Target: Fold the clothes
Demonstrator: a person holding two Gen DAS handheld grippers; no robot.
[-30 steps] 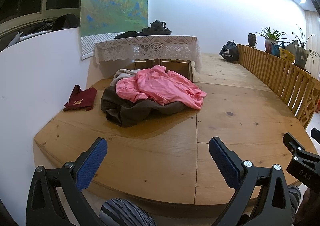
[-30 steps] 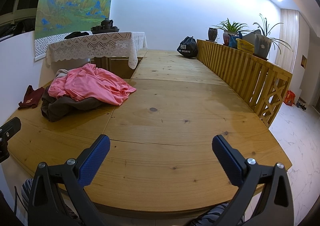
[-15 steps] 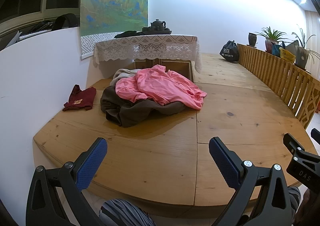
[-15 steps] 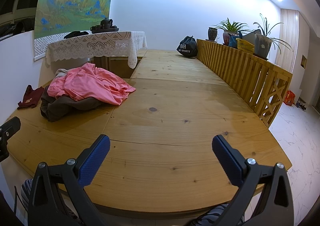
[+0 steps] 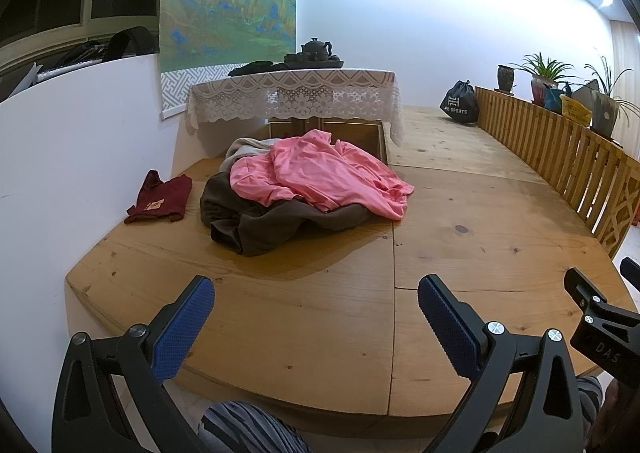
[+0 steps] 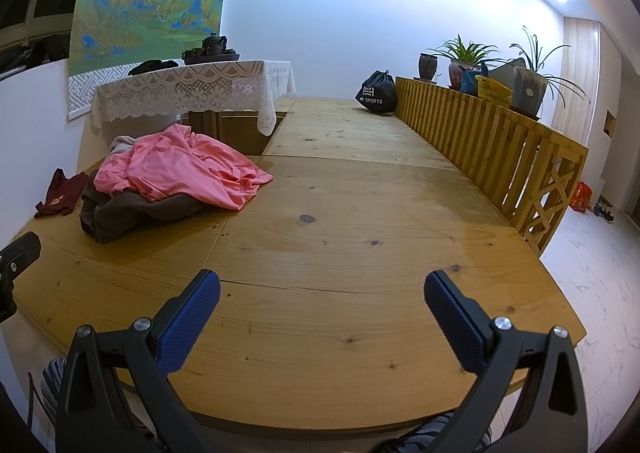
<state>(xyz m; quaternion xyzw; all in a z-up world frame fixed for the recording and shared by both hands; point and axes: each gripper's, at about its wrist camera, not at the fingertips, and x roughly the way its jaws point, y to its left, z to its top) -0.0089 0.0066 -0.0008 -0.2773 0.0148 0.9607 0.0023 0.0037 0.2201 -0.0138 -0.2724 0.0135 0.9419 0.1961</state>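
Observation:
A heap of clothes lies on the wooden platform [image 5: 304, 317] toward its back left: a pink garment [image 5: 320, 177] on top of a dark brown one [image 5: 264, 225], with a pale garment [image 5: 244, 145] behind. A folded maroon piece [image 5: 160, 197] lies apart by the left wall. My left gripper [image 5: 316, 289] is open over the platform's front edge, well short of the heap. My right gripper [image 6: 322, 289] is open too, over bare boards, with the pink garment [image 6: 180, 173] and brown garment [image 6: 120, 213] far off to its left. Nothing is between either pair of fingers.
A low table with a lace cloth [image 5: 296, 93] and a teapot stands behind the heap. A wooden railing [image 6: 500, 149] with potted plants runs along the right side, a black sports bag [image 6: 376, 93] at its far end. Striped trouser knees [image 5: 248, 429] show below the grippers.

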